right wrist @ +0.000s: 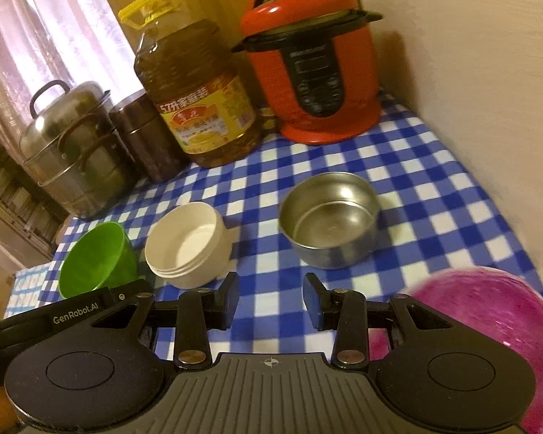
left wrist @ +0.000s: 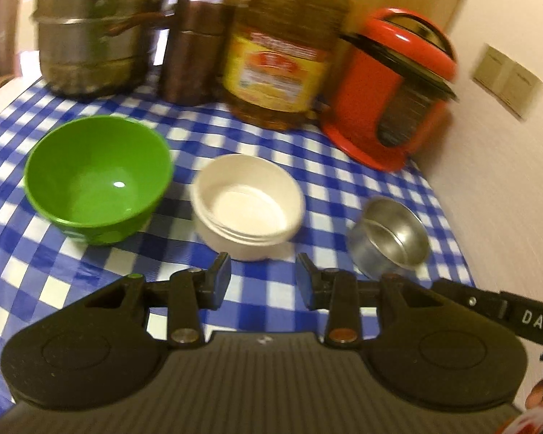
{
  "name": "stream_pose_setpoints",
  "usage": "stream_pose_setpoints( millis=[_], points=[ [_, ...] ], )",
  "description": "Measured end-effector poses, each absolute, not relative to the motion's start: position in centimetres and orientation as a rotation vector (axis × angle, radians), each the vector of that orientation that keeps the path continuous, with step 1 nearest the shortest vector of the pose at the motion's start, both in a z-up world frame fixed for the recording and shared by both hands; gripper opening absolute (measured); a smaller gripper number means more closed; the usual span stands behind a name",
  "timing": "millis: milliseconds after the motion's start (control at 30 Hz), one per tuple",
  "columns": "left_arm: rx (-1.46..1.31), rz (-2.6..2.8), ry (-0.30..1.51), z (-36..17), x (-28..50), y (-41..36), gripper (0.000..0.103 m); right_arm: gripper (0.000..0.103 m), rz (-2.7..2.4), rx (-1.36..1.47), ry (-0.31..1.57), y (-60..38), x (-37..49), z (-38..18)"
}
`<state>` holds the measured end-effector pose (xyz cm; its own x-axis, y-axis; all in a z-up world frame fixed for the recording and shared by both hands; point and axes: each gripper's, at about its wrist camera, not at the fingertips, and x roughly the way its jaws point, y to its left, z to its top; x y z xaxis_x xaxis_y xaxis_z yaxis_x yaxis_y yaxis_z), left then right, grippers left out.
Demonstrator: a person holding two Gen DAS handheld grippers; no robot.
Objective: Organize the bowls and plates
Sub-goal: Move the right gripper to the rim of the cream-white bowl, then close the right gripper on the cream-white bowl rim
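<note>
Three bowls stand in a row on the blue-and-white checked cloth [left wrist: 257, 137]. A green bowl [left wrist: 97, 177] is on the left, a stack of white bowls [left wrist: 248, 202] in the middle, a steel bowl [left wrist: 389, 235] on the right. My left gripper [left wrist: 263, 278] hovers open just short of the white stack, nothing between its fingers. In the right wrist view the green bowl [right wrist: 97, 258], white stack [right wrist: 188, 242] and steel bowl [right wrist: 331, 218] lie ahead. My right gripper [right wrist: 271, 298] is open and empty, in front of the gap between the white stack and the steel bowl. A purple bowl [right wrist: 488, 322] sits at its right.
Along the back stand a steel steamer pot [right wrist: 72, 152], a brown canister [right wrist: 144, 133], a large oil bottle [right wrist: 199, 97] and a red pressure cooker [right wrist: 315, 72]. A wall [right wrist: 488, 90] bounds the table on the right. The other gripper's body [right wrist: 72, 314] shows at the left.
</note>
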<state>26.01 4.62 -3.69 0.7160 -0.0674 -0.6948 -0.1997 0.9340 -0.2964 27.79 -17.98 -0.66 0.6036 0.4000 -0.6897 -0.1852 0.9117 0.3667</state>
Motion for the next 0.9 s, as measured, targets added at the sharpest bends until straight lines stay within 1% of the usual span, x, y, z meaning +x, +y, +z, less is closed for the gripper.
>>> stream_pose_setpoints(
  millis=[400,900],
  points=[
    [-0.549,0.194,0.693,-8.4,28.7,8.1,0.035,0.039,0.434,0.323,0.882,-13.7,33.8,-4.8],
    [-0.653,0.215,0.679,-10.8,30.5,8.6,0.032,0.039,0.47,0.372,0.933,-10.2,38.9,-8.8]
  ],
)
